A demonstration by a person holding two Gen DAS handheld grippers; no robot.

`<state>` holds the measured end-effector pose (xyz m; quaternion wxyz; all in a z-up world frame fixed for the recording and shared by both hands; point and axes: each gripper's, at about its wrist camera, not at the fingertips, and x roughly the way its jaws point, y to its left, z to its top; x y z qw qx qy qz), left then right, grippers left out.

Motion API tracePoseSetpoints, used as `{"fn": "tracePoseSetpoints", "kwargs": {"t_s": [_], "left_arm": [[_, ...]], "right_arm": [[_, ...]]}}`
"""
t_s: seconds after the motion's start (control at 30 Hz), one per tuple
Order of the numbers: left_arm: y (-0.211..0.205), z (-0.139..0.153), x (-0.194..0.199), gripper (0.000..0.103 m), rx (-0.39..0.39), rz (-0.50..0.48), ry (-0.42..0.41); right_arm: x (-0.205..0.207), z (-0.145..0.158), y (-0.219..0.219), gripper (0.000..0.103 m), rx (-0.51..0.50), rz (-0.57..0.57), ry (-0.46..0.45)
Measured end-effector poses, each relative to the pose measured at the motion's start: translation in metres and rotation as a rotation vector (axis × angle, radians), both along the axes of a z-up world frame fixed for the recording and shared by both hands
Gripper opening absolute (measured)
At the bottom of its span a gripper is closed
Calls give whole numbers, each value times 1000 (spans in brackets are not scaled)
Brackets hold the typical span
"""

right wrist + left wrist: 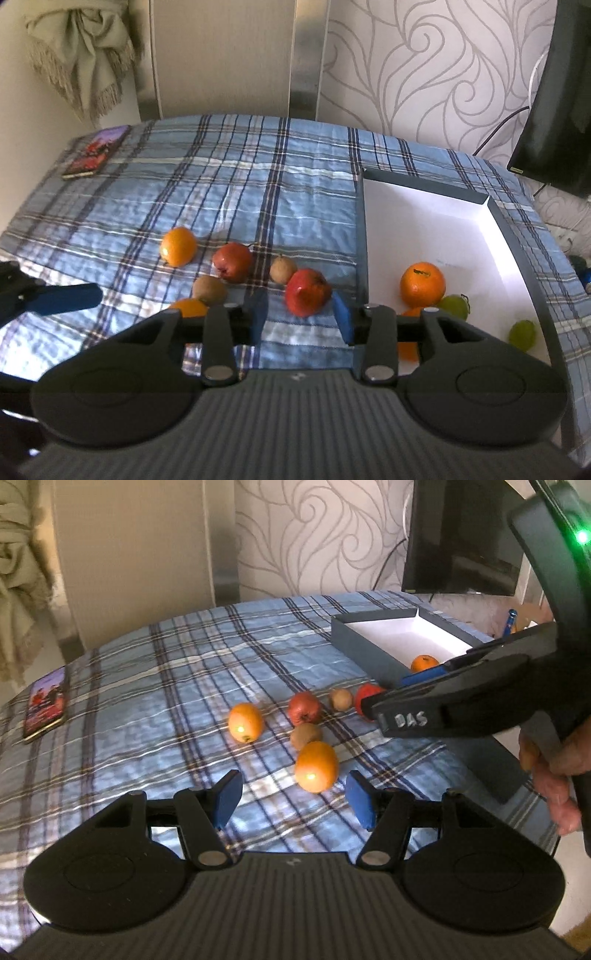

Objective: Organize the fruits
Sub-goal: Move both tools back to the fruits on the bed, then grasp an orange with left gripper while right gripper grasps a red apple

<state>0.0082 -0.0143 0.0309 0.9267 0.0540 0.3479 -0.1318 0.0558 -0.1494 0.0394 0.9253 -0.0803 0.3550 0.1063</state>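
Loose fruit lies on a blue plaid cloth (184,672): two oranges (245,722) (317,766), two red apples (304,708) (307,292), two brown kiwis (306,735) (340,699). A dark box with a white inside (436,221) holds oranges (422,283) and green fruits (522,333). My left gripper (293,799) is open, just short of the near orange. My right gripper (299,317) is open, with the red apple just beyond its fingertips; it also shows in the left wrist view (384,701).
A phone (46,703) lies at the cloth's far left edge. A dark screen (461,535) hangs behind the box. A blue pen-like object (511,620) stands past the box. A fringed cloth (81,55) hangs at the back left.
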Motion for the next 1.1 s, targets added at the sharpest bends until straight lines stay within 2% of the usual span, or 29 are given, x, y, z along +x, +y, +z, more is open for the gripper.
{"fn": "tracePoseSetpoints", "kwargs": {"t_s": [0.17, 0.3, 0.37, 0.5, 0.57, 0.87, 1.1], "left_arm": [[-7, -15, 19, 66, -5, -26, 26], [-7, -22, 30, 56, -32, -43, 51], [-8, -23, 33, 53, -37, -51, 46], [-8, -24, 39, 41, -51, -66, 39], [-7, -25, 40, 38, -59, -70, 37], [-3, -22, 34, 36, -77, -60, 50], [9, -13, 19, 36, -77, -13, 43]], "right_arm": [[10, -9, 7, 42, -54, -11, 9], [16, -16, 10, 41, -97, -7, 19], [17, -18, 13, 41, -115, 1, 15], [18, -21, 15, 41, -126, 16, 19], [17, -20, 15, 36, -117, 13, 8], [6, -10, 12, 36, -67, 33, -2], [-9, 12, 4, 36, 43, 61, 19]]}}
